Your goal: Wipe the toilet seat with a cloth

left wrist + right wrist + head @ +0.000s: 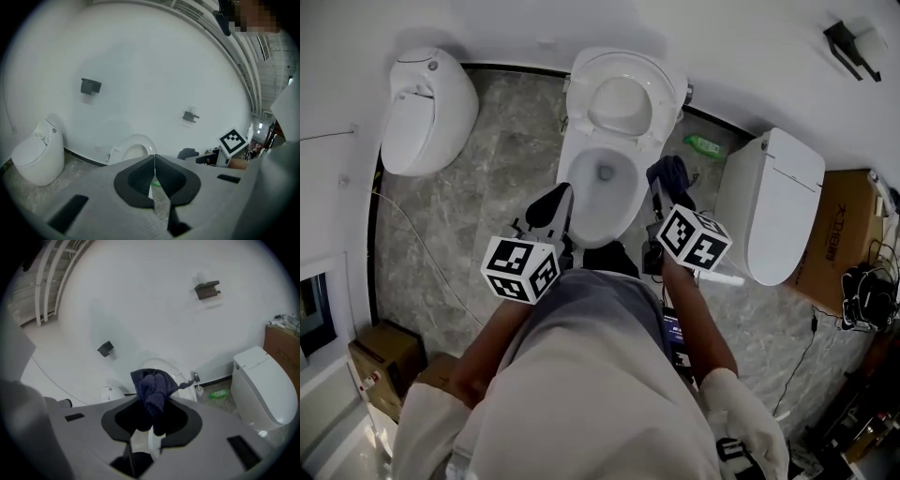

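A white toilet (602, 202) stands in the middle of the head view, its bowl open and its top part (623, 94) raised against the wall. My right gripper (664, 192) hangs over the bowl's right rim, shut on a bunched dark blue cloth (668, 173). In the right gripper view the cloth (152, 392) sticks up from between the jaws of the right gripper (152, 420), in front of the toilet (180, 376). My left gripper (553, 211) is at the bowl's left rim. In its own view the left gripper (153, 164) is shut with nothing in it.
A second white toilet (427, 108) stands at the left and a third (778, 202) at the right. A green bottle (705, 145) lies on the grey floor between. Cardboard boxes sit at the right (848, 234) and lower left (384, 356). Dark wall holders (207, 289) hang above.
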Demonstrator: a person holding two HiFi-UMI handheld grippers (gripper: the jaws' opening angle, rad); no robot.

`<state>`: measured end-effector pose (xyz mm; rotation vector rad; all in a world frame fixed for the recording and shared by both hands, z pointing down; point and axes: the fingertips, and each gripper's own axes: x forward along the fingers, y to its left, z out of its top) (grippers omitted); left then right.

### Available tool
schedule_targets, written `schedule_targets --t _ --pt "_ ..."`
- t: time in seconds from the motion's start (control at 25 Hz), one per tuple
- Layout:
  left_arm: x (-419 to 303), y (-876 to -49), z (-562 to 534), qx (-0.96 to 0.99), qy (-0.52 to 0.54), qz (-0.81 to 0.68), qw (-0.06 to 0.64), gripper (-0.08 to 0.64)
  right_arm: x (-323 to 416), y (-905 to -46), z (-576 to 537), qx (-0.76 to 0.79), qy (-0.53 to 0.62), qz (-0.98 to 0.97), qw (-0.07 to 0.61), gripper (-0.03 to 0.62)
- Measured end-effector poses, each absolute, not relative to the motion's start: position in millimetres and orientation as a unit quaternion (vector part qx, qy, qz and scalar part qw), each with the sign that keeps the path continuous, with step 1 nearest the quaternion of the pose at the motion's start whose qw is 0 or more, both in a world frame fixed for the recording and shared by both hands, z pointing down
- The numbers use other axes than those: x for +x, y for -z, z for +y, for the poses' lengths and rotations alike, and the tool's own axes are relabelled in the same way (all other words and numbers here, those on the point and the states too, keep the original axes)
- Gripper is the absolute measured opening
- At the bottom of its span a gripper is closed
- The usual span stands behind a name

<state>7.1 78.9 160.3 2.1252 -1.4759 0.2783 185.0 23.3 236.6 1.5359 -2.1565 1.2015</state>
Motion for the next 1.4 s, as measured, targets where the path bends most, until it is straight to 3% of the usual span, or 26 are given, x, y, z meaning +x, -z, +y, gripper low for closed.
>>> schedule_targets --t 0.64,1.4 --pt "-19.7 -183.6 57.9 0.773 -0.119 -0.551 0.291 0.009 170.9 -334.7 -81.2 0.565 -0.475 -0.671 0.075 0.095" --pt "-69.3 -206.7 16.8 0.773 -0.14 -0.527 0.324 0.009 187.4 -397.2 -175.9 0.646 -0.479 -0.588 0.081 0.095"
